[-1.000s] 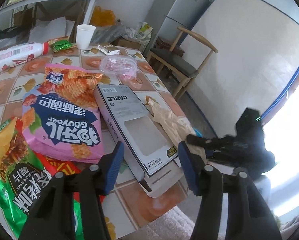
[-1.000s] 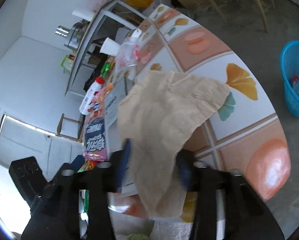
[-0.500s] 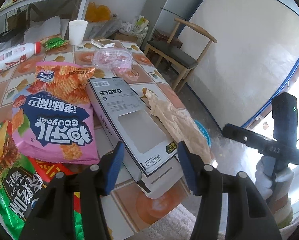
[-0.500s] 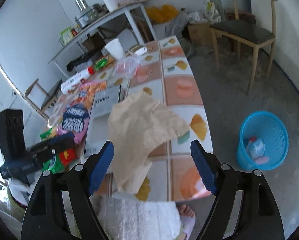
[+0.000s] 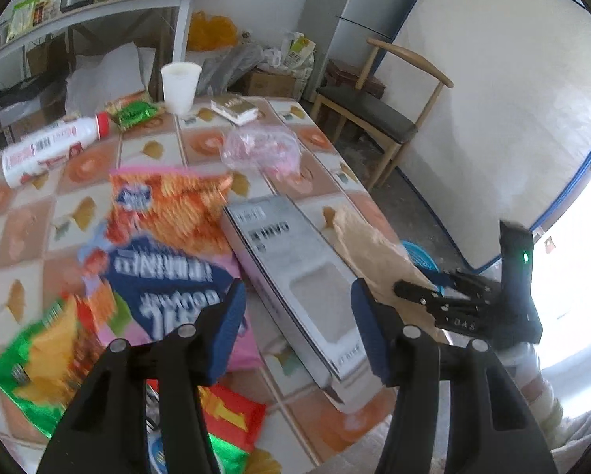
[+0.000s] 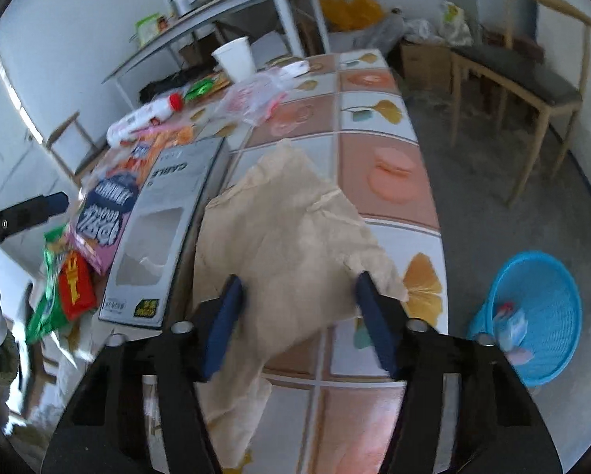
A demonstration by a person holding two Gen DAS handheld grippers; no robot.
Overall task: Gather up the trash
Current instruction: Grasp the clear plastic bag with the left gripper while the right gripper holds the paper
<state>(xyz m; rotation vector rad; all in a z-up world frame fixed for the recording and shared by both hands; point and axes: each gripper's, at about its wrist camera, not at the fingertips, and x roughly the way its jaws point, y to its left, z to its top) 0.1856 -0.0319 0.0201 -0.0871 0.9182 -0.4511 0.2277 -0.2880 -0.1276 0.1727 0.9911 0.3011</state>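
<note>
Tabletop (image 6: 378, 150): right hand-held gripper (image 6: 299, 320) lowered over paper (image 6: 291, 237)

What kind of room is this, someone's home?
Probably a lived-in home kitchen or dining room: a tiled table strewn with snack bags, a wooden chair, a fridge in the corner and a blue bin on the floor.

Legible text from my position:

1. Grey flat box (image 6: 165, 221) on the desk: "CABLE", printed in black near its far end. The small label at its near end is too fine for me to read
2. Pink snack bag (image 6: 106, 217) beside the box: large white lettering, blurred; I cannot make out the characters
</note>
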